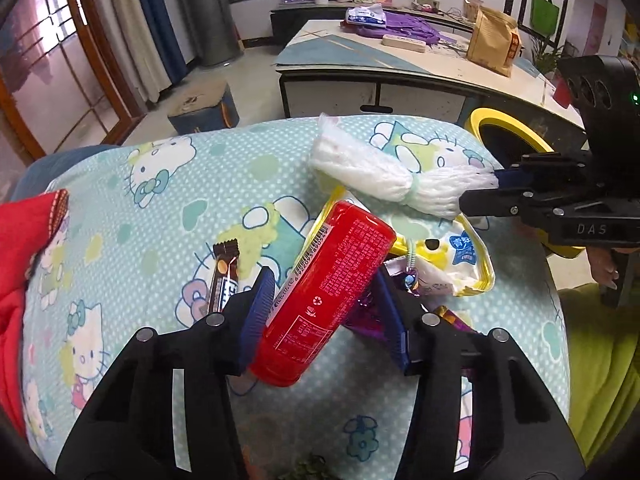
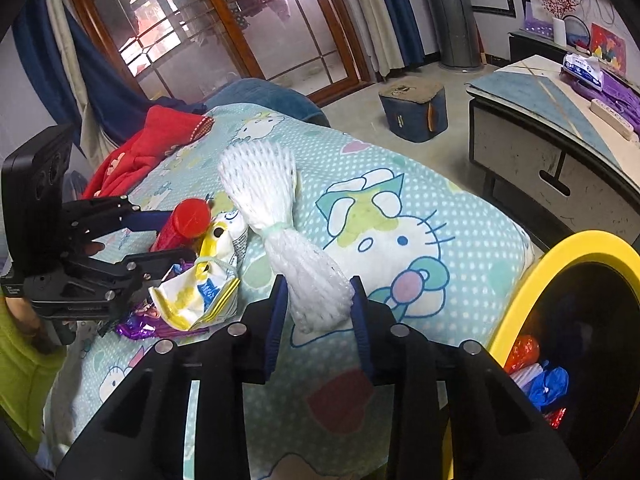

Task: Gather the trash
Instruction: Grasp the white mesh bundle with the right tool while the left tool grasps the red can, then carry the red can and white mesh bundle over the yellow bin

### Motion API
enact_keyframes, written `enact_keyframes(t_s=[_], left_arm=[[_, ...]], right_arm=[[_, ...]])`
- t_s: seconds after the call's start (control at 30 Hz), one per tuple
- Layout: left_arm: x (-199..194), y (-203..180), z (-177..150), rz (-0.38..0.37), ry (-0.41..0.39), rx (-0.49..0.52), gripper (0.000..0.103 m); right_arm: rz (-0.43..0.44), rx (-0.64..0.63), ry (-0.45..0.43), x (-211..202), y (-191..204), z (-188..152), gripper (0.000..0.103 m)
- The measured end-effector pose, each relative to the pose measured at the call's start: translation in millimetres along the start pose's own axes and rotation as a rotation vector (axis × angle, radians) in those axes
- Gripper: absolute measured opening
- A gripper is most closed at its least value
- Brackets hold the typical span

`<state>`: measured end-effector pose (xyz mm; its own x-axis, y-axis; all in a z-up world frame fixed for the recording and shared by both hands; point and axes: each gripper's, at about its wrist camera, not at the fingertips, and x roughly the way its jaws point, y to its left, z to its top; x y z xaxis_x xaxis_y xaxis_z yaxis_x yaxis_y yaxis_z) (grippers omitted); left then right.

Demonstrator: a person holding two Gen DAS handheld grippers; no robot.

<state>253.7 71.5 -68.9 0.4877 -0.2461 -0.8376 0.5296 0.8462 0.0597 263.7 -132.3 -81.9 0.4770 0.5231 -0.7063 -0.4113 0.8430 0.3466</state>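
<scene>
A red can (image 1: 328, 292) lies tilted on the Hello Kitty blanket (image 1: 160, 208). My left gripper (image 1: 323, 276) is shut on it, one blue pad on each side; the right wrist view shows the same grip (image 2: 176, 236). A white foam fruit net (image 2: 276, 216), tied in the middle, stretches across the blanket. My right gripper (image 2: 318, 284) is shut on its near end, seen from the left wrist too (image 1: 480, 190). Beside the can lie a brown chocolate wrapper (image 1: 224, 276), a yellow-white snack bag (image 1: 452, 264) and purple foil (image 1: 368, 322).
A yellow-rimmed bin (image 2: 560, 248) holding several wrappers stands right of the bed, close to my right gripper. A red garment (image 1: 20, 260) lies at the blanket's left end. A person's green sleeve (image 1: 600, 360) is at the right. A low cabinet (image 1: 380, 80) stands behind.
</scene>
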Motion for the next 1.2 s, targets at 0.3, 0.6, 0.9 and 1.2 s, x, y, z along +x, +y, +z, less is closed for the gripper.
enact_keyframes(t_s=[0.3, 0.6, 0.9, 1.2], left_arm=[[-5.3, 0.6, -7.7, 0.006, -0.018, -0.105, 0.030], [-30.3, -0.4, -7.6, 0.045, -0.087, -0.221, 0.027], [-77.5, -36.3, 11.3, 0.020, -0.237, -0.244, 0.027], [-84.3, -75.6, 27.6, -0.016, -0.299, -0.257, 0.027]], right_arm=[[0.010, -0.025, -0.039, -17.2, 5.1, -5.7, 0.020], [-0.005, -0.055, -0.097, -44.6, 7.5, -8.6, 0.020], [-0.019, -0.041, -0.144, -71.7, -2.8, -8.8, 0.020], [-0.051, -0.035, -0.190, -101.1, -11.9, -10.0, 0.020]])
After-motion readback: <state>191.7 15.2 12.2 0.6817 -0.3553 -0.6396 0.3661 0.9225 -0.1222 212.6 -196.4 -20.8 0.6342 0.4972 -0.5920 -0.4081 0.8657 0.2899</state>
